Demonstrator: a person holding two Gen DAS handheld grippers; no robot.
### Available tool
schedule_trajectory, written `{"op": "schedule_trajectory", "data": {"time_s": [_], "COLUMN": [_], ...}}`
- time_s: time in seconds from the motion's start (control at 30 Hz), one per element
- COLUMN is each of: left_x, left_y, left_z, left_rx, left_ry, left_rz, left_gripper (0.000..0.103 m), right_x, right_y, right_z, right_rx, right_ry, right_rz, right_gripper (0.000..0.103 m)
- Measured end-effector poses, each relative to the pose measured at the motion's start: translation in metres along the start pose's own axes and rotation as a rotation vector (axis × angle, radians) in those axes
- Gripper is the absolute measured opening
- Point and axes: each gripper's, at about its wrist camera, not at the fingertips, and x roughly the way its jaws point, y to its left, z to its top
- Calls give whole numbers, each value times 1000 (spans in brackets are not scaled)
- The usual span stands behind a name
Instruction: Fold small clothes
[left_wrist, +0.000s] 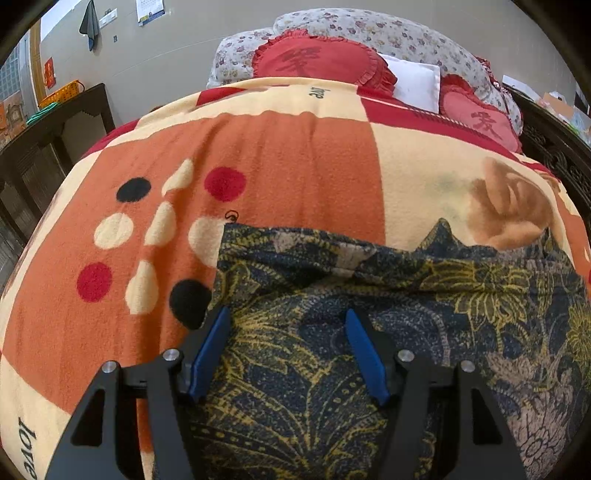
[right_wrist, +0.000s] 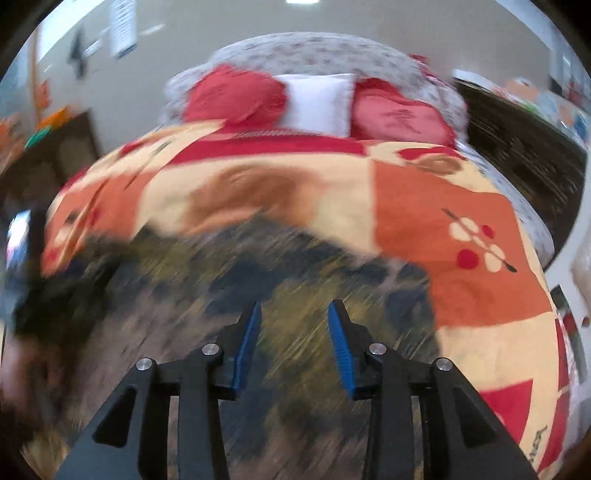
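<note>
A dark navy garment with a yellow and tan floral print (left_wrist: 369, 314) lies spread on the orange and cream blanket (left_wrist: 277, 166) of a bed. Its far edge is folded over with a small peak at the right. My left gripper (left_wrist: 286, 317) is open and empty, just above the garment near its left edge. In the right wrist view the same garment (right_wrist: 221, 295) is smeared by motion blur. My right gripper (right_wrist: 294, 312) is open and empty above the garment's middle.
Red heart-shaped cushions (left_wrist: 317, 59), a white pillow (left_wrist: 417, 83) and a floral quilt (left_wrist: 369, 26) lie at the head of the bed. Dark wooden furniture stands to the left (left_wrist: 55, 140) and right (left_wrist: 554, 147). The blanket (right_wrist: 443, 221) extends far and right.
</note>
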Motion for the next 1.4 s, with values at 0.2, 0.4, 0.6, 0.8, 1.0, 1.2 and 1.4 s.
{"op": "schedule_trajectory", "data": {"time_s": [0.2, 0.4, 0.6, 0.8, 1.0, 1.2, 1.4], "left_x": [1, 1, 1, 1, 1, -30, -143], "left_y": [2, 2, 2, 2, 0, 26, 89], "left_z": [1, 1, 1, 1, 1, 18, -19], "left_rx": [-2, -4, -2, -3, 3, -7, -146], "left_ry": [1, 1, 1, 1, 4, 128, 56], "left_rz": [-2, -2, 2, 1, 9, -149, -445], "left_gripper": [69, 69, 69, 69, 69, 69, 90], "right_x": [24, 14, -21, -11, -12, -12, -13], "right_y": [-3, 4, 3, 0, 1, 3, 7], "right_z": [-44, -43, -57, -83, -90, -90, -91], "right_rx": [-10, -16, -26, -54, -60, -81, -102], "right_ry": [22, 21, 20, -24, -65, -62, -67], "right_rz": [14, -19, 34, 70, 66, 36, 9], "right_gripper": [41, 41, 41, 44, 44, 44, 44]}}
